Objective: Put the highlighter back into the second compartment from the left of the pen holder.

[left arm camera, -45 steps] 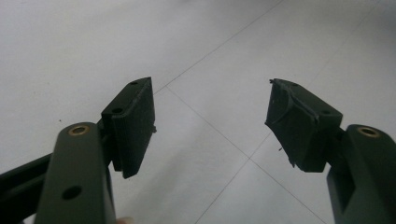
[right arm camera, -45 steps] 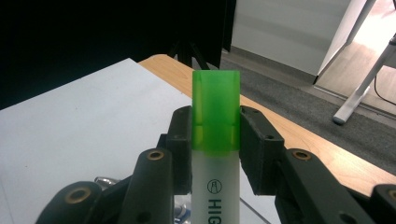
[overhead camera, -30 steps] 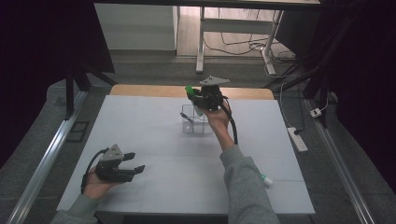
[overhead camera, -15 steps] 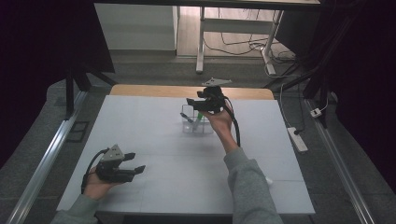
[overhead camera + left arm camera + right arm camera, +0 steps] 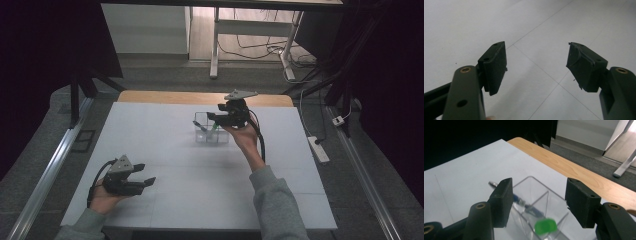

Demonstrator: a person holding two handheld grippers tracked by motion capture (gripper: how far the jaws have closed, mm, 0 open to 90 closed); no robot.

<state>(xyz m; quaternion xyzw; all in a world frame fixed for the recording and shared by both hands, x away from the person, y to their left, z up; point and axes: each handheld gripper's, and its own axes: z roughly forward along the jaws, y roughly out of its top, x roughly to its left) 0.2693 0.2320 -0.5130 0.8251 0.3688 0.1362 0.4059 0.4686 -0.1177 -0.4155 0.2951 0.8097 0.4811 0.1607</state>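
Left gripper (image 5: 142, 175): we park it at 7 o'clock on the table (image 5: 170, 200), jaws spread and empty, clear of the work.
Box (image 5: 211, 128): clear, divided, at the table's 12 o'clock, within the right hand's reach.
Pen (image 5: 527, 205): leans in one compartment, tip over the rim.
Green piece (image 5: 545, 225): lies in the box, free of our pads.
Right gripper (image 5: 214, 118): we hold it over the box, jaws just opened, gripping nothing; we judge the drop done.
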